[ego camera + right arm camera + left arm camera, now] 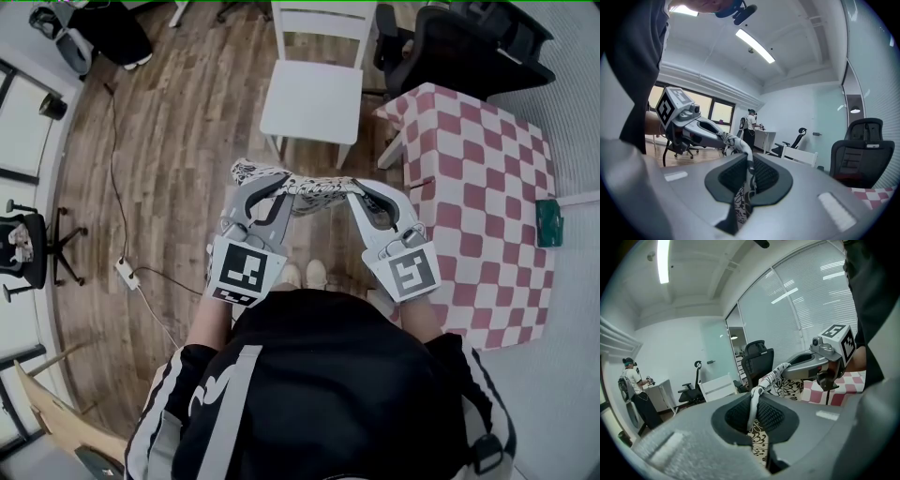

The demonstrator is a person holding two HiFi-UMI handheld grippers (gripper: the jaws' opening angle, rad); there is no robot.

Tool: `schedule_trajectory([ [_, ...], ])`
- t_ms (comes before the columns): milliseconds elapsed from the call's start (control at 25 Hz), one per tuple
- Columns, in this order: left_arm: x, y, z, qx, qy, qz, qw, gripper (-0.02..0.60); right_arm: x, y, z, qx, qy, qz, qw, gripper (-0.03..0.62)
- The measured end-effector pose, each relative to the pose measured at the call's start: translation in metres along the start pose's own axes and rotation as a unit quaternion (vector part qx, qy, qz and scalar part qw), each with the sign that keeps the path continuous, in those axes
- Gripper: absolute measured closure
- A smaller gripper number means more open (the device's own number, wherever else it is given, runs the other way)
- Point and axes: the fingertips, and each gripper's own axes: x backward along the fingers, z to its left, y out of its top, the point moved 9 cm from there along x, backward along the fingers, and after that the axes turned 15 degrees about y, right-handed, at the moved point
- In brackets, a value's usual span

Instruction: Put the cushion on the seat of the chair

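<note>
Black-and-white patterned cloth covers the cushion [298,190], which is held in the air just short of the white chair [311,101], on the person's side of its front edge. The left gripper [265,190] is clamped on one end of the cushion and the right gripper [364,195] on the other. Each gripper view shows a thin fold of the cover pinched tight between the pads. It looks light, soft and limp, bunching into a rope-like ridge between the two grips rather than lying flat. Its opposite edges seem the right places to hold, kept well apart so it spreads over the bare seat. Such a thin pinch of cloth could slide out if tugged.
</note>
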Motion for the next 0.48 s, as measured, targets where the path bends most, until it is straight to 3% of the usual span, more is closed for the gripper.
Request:
schedule_trajectory([
  [480, -0.01, 0.001, -0.01, -0.004, 0.006, 0.009, 0.9999, 0.566, 0.004, -0.005, -0.014, -0.002, 0.004, -0.008, 1.0, 0.579],
])
